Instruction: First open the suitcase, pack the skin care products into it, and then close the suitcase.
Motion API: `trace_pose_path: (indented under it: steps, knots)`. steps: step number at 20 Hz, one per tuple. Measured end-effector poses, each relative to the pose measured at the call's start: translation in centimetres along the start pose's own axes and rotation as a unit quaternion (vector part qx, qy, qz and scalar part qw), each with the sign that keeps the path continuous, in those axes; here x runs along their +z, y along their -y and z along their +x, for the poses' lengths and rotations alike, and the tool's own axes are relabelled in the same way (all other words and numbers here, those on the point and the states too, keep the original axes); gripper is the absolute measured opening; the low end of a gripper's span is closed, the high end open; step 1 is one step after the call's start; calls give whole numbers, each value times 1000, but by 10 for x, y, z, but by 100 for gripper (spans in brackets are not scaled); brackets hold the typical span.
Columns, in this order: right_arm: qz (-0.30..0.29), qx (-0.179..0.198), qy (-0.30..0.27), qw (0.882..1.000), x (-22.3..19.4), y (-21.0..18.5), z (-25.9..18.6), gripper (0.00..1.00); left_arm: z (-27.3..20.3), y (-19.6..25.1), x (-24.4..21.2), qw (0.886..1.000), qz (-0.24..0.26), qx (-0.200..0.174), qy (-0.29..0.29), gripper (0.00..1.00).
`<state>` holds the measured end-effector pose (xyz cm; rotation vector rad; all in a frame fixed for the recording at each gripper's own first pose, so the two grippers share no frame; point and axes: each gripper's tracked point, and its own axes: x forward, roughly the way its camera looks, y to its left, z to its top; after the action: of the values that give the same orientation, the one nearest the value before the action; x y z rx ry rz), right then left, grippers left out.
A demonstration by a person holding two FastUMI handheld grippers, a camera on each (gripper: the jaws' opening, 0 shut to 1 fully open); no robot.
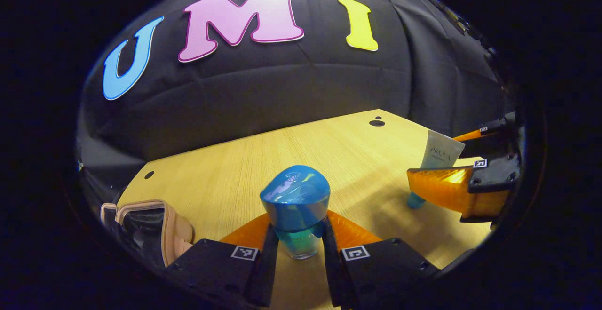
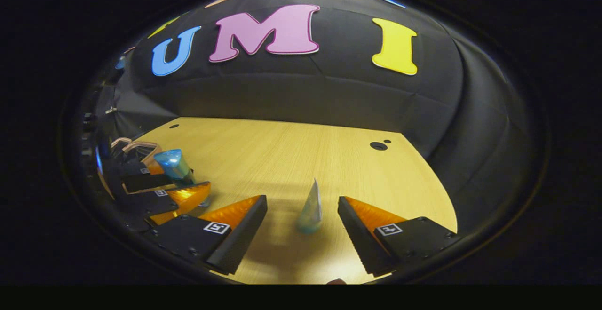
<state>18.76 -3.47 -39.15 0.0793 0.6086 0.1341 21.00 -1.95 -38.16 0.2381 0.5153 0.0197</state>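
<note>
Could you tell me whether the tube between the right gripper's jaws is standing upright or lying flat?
Upright. The tube stands cap-down on the table, its flat crimped end pointing up, between the open jaws.

Each gripper, the left gripper [image 1: 297, 249] and the right gripper [image 2: 302, 227], has 2 wedge-shaped, ribbed fingers on blocky mounts bearing small square coded markers and screws.

Both gripper cameras low over table [image 1: 329, 150], facing booth wall; table shared.

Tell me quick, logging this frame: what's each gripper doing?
Left gripper: shut on the blue-capped glass bottle.
Right gripper: open, fingers either side of the standing pale tube.
</note>
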Motion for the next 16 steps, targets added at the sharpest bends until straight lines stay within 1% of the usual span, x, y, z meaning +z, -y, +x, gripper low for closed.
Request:
trace_pose_path:
  steps: [2, 3, 4, 5, 6, 7, 8, 9, 10, 12, 14, 16]
  knots:
    - [13, -6, -29, 999, -21, 4, 14, 92, 0, 0, 0, 1000, 1, 0, -2, 50]
    - [17, -10, -43, 999, -31, 6, 20, 79, 0, 1, 0, 1000, 1, 0, -3, 50]
    - [14, -17, -62, 998, -40, 11, 20, 78, 0, 0, 0, 1000, 3, -1, -4, 50]
    - [22, -29, -42, 998, -31, 16, 24, 59, 0, 1, 0, 1000, 6, -2, -5, 49]
    - [27, -31, -49, 998, -34, 19, 24, 40, 1, 1, 1, 1000, 12, -5, -6, 48]
    - [34, -29, -53, 998, -36, 19, 22, 37, 0, 2, 1, 1000, 19, -8, -9, 47]
    - [36, -28, -54, 997, -37, 20, 19, 29, 0, 3, 0, 1000, 23, -13, -15, 47]
    - [33, -29, -51, 998, -35, 21, 15, 29, -4, 4, 1, 999, 16, -19, -23, 46]
    - [32, -27, -46, 998, -30, 20, 9, 33, -7, 5, 3, 999, 4, -27, -30, 46]
    - [36, -13, -36, 999, -23, 13, -1, 32, -19, 3, 17, 999, -9, -40, -34, 44]
    - [31, -5, -27, 999, -13, 7, -18, 32, -40, -7, 35, 998, 10, -51, -35, 46]
    - [29, 4, -18, 999, -2, -3, -36, 32, -66, -25, 54, 997, 16, -66, -38, 45]
